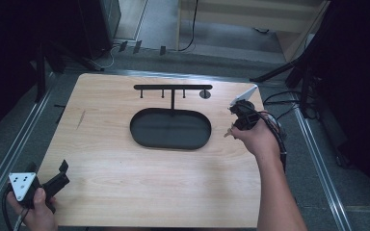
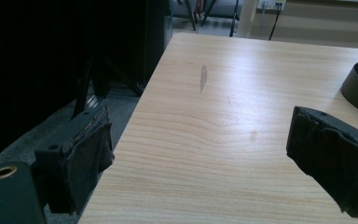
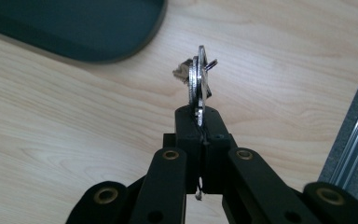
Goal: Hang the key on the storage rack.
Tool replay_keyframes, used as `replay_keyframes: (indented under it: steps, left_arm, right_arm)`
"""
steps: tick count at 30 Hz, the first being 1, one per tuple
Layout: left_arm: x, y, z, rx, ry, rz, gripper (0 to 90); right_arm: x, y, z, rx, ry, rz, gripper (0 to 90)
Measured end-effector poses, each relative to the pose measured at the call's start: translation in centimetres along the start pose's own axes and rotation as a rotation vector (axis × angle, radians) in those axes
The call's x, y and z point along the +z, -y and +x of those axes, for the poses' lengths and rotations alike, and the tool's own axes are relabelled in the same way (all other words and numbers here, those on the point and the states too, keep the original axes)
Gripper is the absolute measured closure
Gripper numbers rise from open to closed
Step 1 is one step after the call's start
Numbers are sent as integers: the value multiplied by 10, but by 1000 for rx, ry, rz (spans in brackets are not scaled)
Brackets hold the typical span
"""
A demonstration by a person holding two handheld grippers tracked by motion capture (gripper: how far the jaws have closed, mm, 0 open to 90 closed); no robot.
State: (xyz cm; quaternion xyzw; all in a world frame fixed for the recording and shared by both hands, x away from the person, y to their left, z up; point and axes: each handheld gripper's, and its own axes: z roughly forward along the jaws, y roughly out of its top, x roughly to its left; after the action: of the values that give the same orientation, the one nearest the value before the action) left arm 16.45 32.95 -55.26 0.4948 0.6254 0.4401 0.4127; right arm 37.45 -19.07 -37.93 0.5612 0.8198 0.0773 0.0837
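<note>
oval tray (image 1: 170, 129) lies mid-table (image 1: 125, 163), hook rack (image 1: 172, 88) behind it, keys (image 3: 199, 79) to its right.

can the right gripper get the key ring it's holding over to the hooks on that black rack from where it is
Probably yes. The right gripper is shut on the silver metal key ring and is lifted off the pale wooden table. The black metal T-shaped rack with small hooks stands just beyond the black oval tray, with nothing between them.

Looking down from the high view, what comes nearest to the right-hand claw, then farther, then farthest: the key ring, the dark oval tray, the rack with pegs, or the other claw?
From the right claw:
1. Key ring, pinched in its jaws at the table's right edge.
2. Oval tray, just to its left at mid-table. The peg rack behind the tray looks about as near; too close to call.
3. Left claw, open at the near left corner.
</note>
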Motion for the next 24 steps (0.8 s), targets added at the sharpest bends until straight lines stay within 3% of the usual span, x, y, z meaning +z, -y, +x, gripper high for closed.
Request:
replay_keyframes:
  steps: [14, 24]
  left_arm:
    - [0, 0, 0, 1, -2, 2, 70]
    - [0, 0, 1, -3, -3, 4, 70]
  right_arm:
    - [-21, -46, 37, -36, -23, -41, 881]
    - [-36, -71, 47, -25, -21, -66, 881]
